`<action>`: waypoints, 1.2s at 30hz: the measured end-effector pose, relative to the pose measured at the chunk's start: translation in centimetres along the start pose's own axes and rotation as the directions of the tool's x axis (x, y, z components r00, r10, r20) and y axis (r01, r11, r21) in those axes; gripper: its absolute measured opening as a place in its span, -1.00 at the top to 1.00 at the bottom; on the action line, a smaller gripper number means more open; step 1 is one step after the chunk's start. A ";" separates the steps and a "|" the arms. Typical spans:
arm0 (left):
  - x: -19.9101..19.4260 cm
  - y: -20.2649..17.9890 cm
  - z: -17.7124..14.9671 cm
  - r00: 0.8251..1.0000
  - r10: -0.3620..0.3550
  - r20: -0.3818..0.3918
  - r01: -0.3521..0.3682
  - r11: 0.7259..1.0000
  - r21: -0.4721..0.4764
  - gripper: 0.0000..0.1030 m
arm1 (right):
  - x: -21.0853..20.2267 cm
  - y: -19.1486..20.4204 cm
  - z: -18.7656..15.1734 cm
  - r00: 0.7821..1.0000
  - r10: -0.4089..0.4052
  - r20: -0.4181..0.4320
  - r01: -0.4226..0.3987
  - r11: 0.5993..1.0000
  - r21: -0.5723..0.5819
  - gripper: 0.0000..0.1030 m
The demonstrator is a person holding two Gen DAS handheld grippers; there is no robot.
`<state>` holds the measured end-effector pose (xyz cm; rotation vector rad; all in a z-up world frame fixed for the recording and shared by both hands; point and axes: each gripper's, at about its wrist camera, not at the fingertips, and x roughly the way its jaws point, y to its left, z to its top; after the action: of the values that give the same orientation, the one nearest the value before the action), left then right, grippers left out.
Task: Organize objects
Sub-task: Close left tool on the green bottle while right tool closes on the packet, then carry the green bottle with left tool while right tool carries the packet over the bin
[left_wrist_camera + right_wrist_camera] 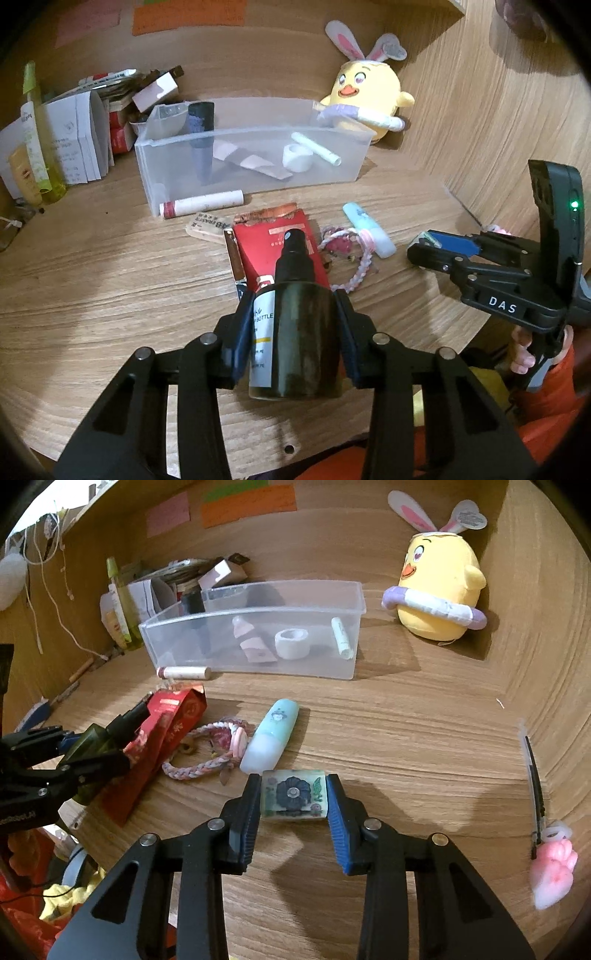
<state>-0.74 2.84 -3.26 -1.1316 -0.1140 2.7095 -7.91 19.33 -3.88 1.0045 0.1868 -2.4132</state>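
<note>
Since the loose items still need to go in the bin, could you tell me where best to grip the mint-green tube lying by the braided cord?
Grip the mint-green tube across its middle, coming from above with the tongs set across its length. It lies flat on the desk, its right side is free, and the braided cord crowds its left side.

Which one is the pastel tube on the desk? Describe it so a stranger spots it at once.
Start at the clear plastic bin in front of the yellow chick plush. Come toward the camera on the wooden desk to the mint-and-lilac tube lying beside the braided pink cord. Only it has a small cartoon figure printed on it.
</note>
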 end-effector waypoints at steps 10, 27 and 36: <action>-2.4 0.2 1.6 0.996 0.027 0.083 -0.027 1.000 0.003 0.20 | -1.5 -0.1 1.6 0.997 0.028 0.072 -0.031 0.999 0.031 0.40; -2.8 4.5 6.1 0.977 0.128 0.172 -0.114 0.989 -0.090 0.20 | -2.7 1.3 7.5 0.979 0.043 0.201 -0.038 0.999 -0.032 0.40; -3.1 6.7 9.1 0.959 0.193 0.210 -0.169 0.978 -0.125 0.20 | -2.0 2.0 11.0 0.970 0.040 0.240 -0.026 0.998 -0.061 0.40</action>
<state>-6.11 -4.33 4.26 -0.9024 -0.1993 3.0205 -12.55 15.04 5.51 0.6752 0.1500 -2.4594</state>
